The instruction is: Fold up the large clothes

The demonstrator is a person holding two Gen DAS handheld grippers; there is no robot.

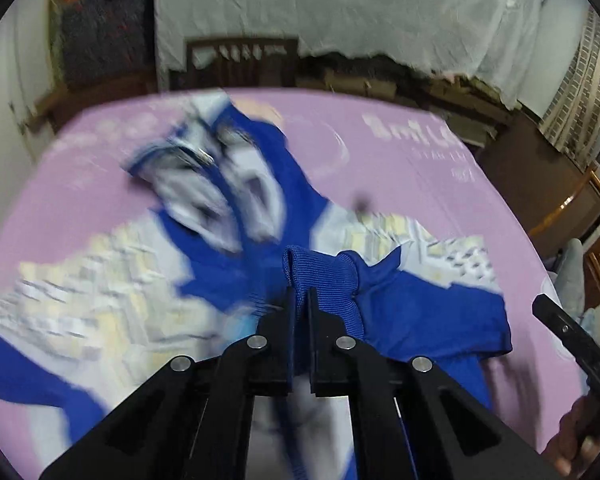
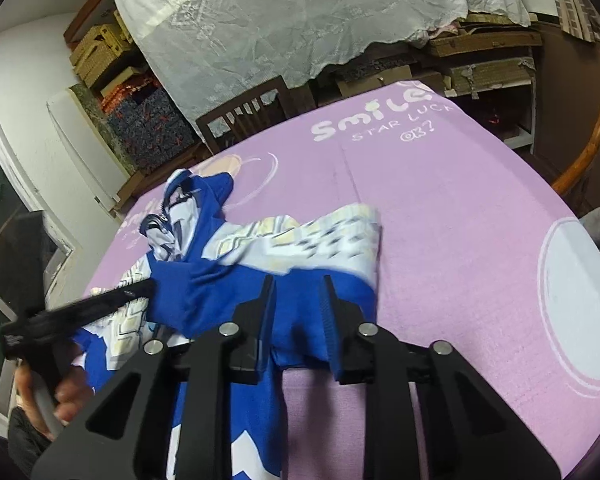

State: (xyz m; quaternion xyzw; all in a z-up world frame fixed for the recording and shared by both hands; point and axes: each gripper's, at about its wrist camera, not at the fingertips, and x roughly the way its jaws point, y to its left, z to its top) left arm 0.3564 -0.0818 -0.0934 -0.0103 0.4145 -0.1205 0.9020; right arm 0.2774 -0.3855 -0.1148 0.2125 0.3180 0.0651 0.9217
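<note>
Two grippers on one blue-and-white jacket (image 2: 236, 264), spread over a pink sheet (image 2: 460, 216).
Left gripper (image 1: 300, 296) clenched on the ribbed blue cuff (image 1: 320, 276) at its tips. Right gripper (image 2: 298, 284) jaws partly apart, blue hem cloth between them; pad contact unclear. Jacket's collar lies beyond both.

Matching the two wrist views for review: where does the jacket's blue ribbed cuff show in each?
Left wrist: blue ribbed cuff at lower centre, pinched in the left gripper.
Right wrist: hidden behind the left gripper, at left; I cannot place it.
Shared landmark: the white "Smile" lettering on the pink cover.
</note>
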